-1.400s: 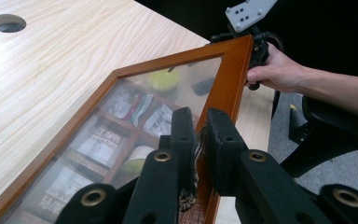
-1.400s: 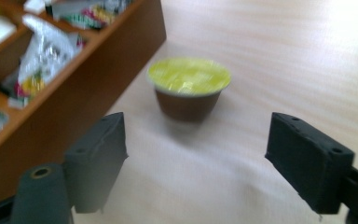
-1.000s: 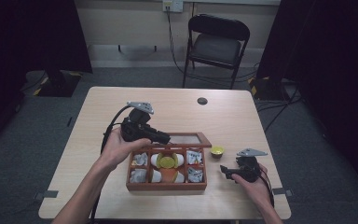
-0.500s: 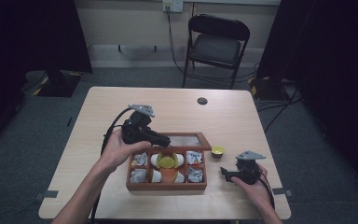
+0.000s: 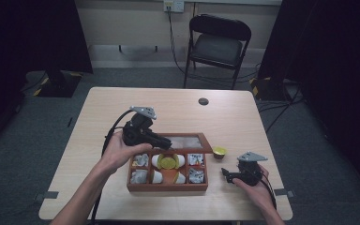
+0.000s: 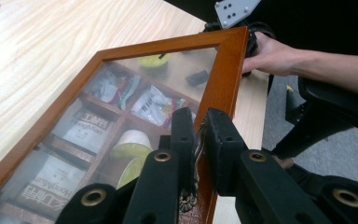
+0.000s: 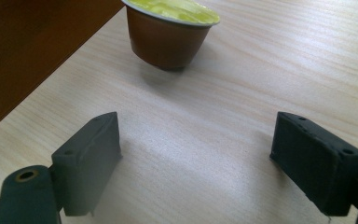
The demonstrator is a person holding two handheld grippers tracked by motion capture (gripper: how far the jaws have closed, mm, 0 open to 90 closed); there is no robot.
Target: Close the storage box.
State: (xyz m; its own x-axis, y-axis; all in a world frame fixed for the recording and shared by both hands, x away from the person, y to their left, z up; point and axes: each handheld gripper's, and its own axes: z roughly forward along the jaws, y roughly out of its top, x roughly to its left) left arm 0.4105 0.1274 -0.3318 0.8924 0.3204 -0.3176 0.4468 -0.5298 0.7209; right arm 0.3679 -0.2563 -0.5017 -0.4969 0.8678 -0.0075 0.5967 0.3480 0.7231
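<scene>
Lid (image 5: 186,142) raised further, hinge-edge crosswise.

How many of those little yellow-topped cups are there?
2. One cup stands on the table right of the wooden box; another sits in the box's middle compartment. The raised lid may hide more.

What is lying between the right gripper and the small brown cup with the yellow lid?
Nothing: in the right gripper view, bare table runs from the open right gripper to the cup, which stands apart beside the wooden box.
</scene>
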